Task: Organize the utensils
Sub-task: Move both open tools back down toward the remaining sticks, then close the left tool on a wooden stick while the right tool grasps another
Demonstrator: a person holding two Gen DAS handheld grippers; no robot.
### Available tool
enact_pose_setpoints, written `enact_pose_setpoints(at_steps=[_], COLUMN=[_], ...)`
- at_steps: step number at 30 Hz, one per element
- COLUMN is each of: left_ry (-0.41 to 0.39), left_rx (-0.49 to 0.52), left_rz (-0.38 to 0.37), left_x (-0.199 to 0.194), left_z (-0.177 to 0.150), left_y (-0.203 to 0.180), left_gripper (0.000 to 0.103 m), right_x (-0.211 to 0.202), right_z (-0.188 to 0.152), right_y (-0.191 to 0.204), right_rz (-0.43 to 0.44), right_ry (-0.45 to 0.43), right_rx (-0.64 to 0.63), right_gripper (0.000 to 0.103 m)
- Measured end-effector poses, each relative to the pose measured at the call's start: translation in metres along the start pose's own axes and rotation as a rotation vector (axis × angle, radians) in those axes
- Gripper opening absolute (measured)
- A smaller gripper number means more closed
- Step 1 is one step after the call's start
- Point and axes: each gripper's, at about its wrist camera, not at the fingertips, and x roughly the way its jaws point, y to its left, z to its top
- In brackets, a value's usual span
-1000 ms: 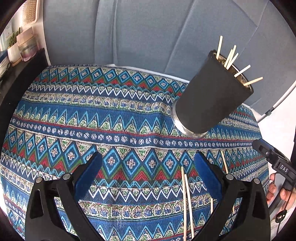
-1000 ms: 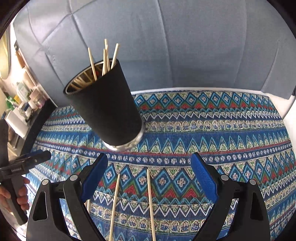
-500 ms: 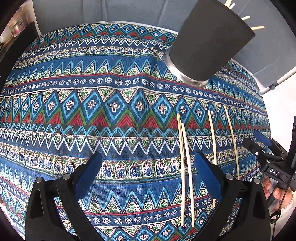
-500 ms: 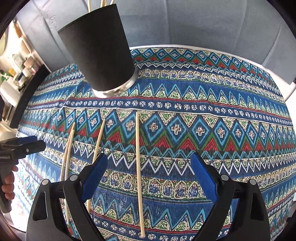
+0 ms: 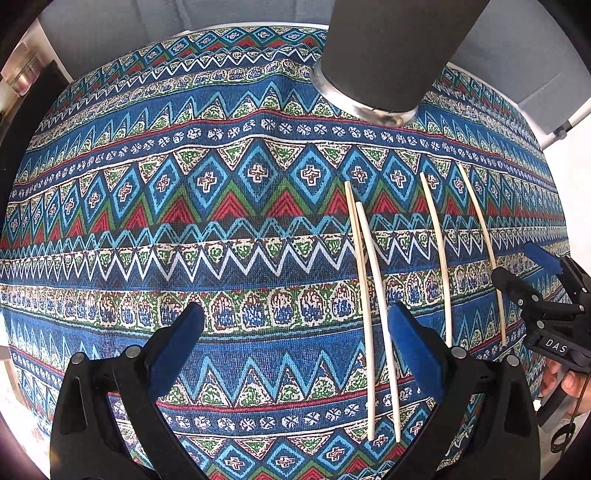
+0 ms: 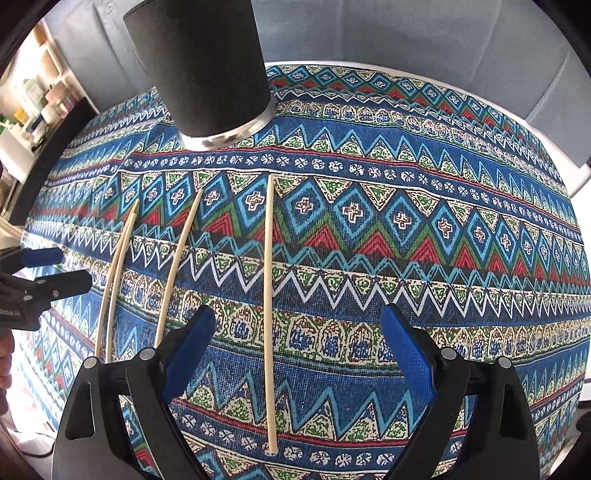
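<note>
Several pale wooden chopsticks lie on the patterned cloth in front of a tall black cup (image 5: 388, 55) with a steel base. In the left wrist view a touching pair of chopsticks (image 5: 373, 295) runs just inside the right finger of my open left gripper (image 5: 295, 317), and two single sticks (image 5: 439, 258) lie further right. In the right wrist view one chopstick (image 6: 270, 314) lies between the fingers of my open right gripper (image 6: 297, 314), nearer its left finger. Another stick (image 6: 177, 266) and the pair (image 6: 114, 280) lie to the left. The black cup (image 6: 203, 66) stands behind them, its mouth out of frame.
The blue patterned tablecloth (image 5: 184, 240) covers a round table. Grey upholstery (image 6: 406, 33) rises behind it. Shelves with small jars (image 6: 33, 103) stand at the left. The right gripper (image 5: 543, 295) shows at the left view's right edge, with a hand below it.
Both grippers have dropped lower and tilted down toward the cloth. The cup has slid up to the frame's top, and the chopsticks now show at full length.
</note>
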Motion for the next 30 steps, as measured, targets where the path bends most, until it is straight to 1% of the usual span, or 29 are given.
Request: enact_pose_setpoints(at_steps=[4,6,9,12,19,20,24,29,30], left_ry=[0.018,0.028,0.052,0.074,0.091,0.095,0.099,0.092,0.094], left_rx=[0.024,0.027,0.015,-0.005,-0.005,-0.005,0.009,0.013,0.024], left_rz=[0.032,0.036,0.047,0.050,0.060,0.063,0.074,0.084,0.101], left_x=[0.010,0.013,0.026,0.036,0.046,0.045,0.047,0.048,0.050], left_z=[0.003,0.003,0.008,0.006,0.005,0.010,0.018,0.015,0.015], left_y=[-0.010,-0.015,-0.022,-0.025,-0.029,-0.025,-0.030,-0.037,-0.038], left_gripper=[0.097,0.097,0.097,0.097,0.098,0.097,0.098,0.098,0.099], right_x=[0.003,0.003,0.005,0.009,0.016,0.016,0.017,0.018,0.019], right_z=[-0.001,-0.002,-0.003,-0.006,-0.012,-0.012,-0.012,-0.010,-0.010], right_y=[0.004,0.004,0.006,0.010,0.015,0.016,0.016,0.018,0.018], right_rz=[-0.001,0.000,-0.008,-0.023,-0.056,-0.058,-0.055,-0.056,-0.055], right_ry=[0.003,0.005,0.013,0.018,0.037,0.036,0.036,0.047,0.051], right_rx=[-0.003,-0.007,-0.015,-0.027,-0.027,-0.028,-0.028,-0.027,-0.026], right_gripper=[0.087,0.087,0.087,0.087,0.087,0.087,0.087,0.087,0.087])
